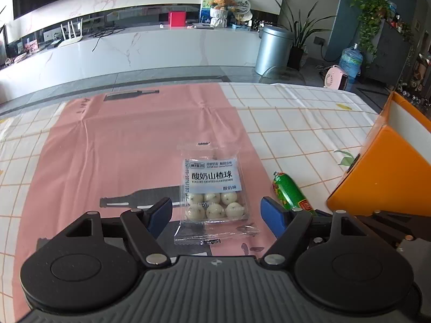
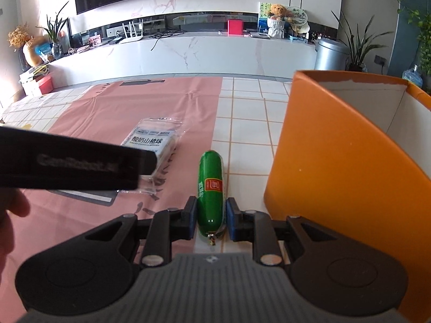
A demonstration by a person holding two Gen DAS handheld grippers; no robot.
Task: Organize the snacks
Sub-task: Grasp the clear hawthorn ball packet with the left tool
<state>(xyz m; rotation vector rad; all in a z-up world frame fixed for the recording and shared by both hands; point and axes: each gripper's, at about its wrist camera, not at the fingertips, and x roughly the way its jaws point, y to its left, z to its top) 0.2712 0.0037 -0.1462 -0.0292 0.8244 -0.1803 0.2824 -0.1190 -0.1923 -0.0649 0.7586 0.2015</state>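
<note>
On the pink cloth [image 1: 121, 145] between my left gripper's [image 1: 216, 210] wide-apart fingers lies the hawthorn-ball packet [image 1: 214, 188], untouched, long axis running near to far. To its right, my right gripper [image 2: 211, 219] is clamped on the green sausage [image 2: 211, 185], which points away, just beside the orange box [image 2: 336, 161].
</note>
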